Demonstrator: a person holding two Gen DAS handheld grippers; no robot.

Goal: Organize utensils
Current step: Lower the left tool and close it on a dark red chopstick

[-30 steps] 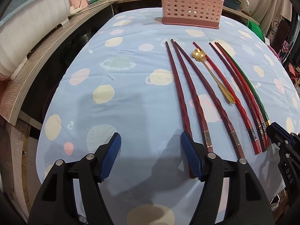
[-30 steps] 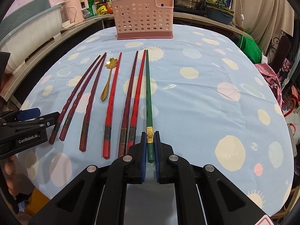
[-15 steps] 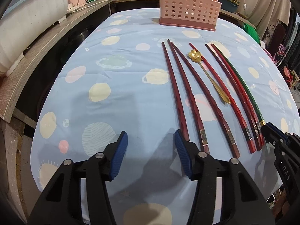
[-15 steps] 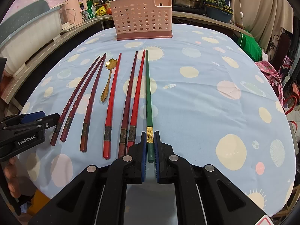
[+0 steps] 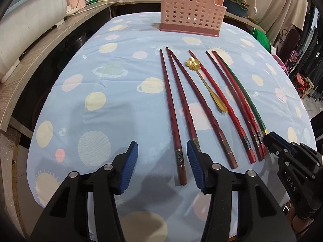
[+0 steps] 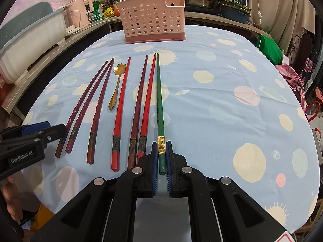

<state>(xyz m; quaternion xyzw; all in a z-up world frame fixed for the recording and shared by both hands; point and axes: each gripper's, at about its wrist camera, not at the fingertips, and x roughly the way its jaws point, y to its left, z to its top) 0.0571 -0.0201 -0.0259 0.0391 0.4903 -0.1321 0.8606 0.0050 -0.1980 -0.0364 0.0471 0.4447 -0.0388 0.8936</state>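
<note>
Several red and dark red chopsticks, a green chopstick [image 6: 159,100] and a gold flower-bowled spoon [image 5: 203,80] lie side by side on the blue spotted tablecloth. My left gripper [image 5: 161,147] hovers open over the near end of the leftmost dark red chopstick [image 5: 173,121]. That end lies between the blue pads, close to the right one, and neither pad touches it. My right gripper [image 6: 161,144] is shut on the green chopstick's near end by its gold band; the chopstick still lies flat. The pink perforated basket [image 5: 189,10] stands at the table's far side.
A wooden counter [image 5: 40,46] with a white tub runs along the left of the table. Pots, bottles and a plant bowl stand behind the basket [image 6: 151,18]. My left gripper [image 6: 50,129] shows at the left edge of the right wrist view, with fingers of a hand below it.
The left gripper's jaws have narrowed. It has shifted slightly right, so the leftmost chopstick's end now lies between its pads instead of under the right pad. The right gripper has not moved.
</note>
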